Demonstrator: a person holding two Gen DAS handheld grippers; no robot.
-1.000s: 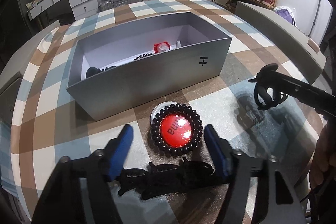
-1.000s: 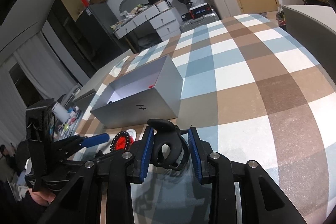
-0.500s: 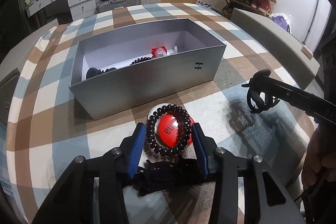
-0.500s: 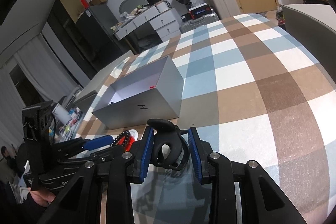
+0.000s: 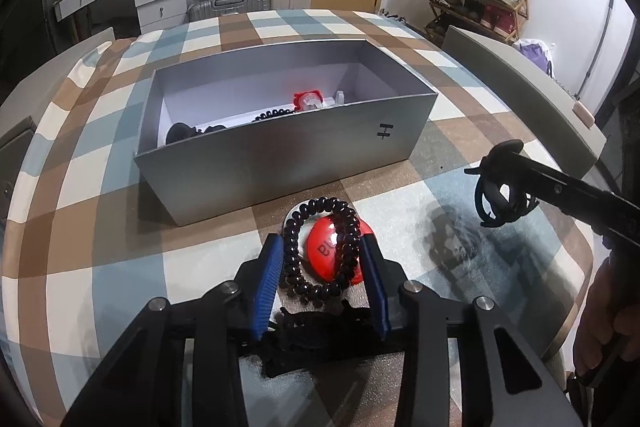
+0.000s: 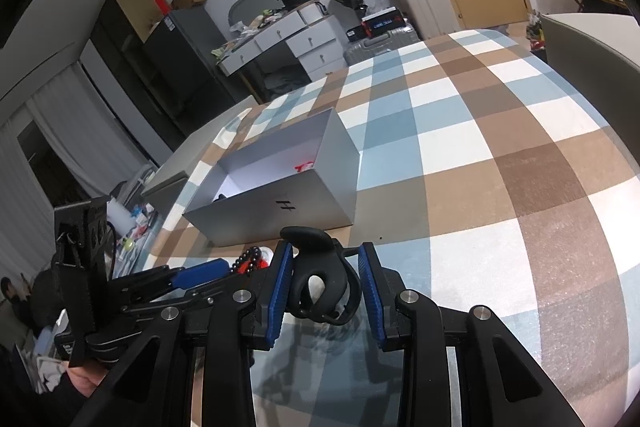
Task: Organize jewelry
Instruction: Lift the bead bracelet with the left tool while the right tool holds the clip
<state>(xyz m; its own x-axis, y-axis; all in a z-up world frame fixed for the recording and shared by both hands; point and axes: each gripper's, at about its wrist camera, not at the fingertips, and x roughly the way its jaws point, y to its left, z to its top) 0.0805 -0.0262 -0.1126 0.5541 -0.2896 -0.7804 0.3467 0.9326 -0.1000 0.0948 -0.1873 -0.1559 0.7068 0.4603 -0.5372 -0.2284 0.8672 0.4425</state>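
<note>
bracelet point(image 5: 320, 251) around disc point(image 5: 332, 255) before box point(image 5: 280, 155), clip point(image 5: 500, 199) right

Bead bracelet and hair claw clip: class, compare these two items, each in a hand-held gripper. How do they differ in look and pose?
The bead bracelet is a loop of many small round beads; the hair claw clip is one solid curved piece with prongs.

The bracelet lies around a red disc on the table; the clip is held above the checked tablecloth.

Both are black, gripped between blue pads, and outside the grey box.
</note>
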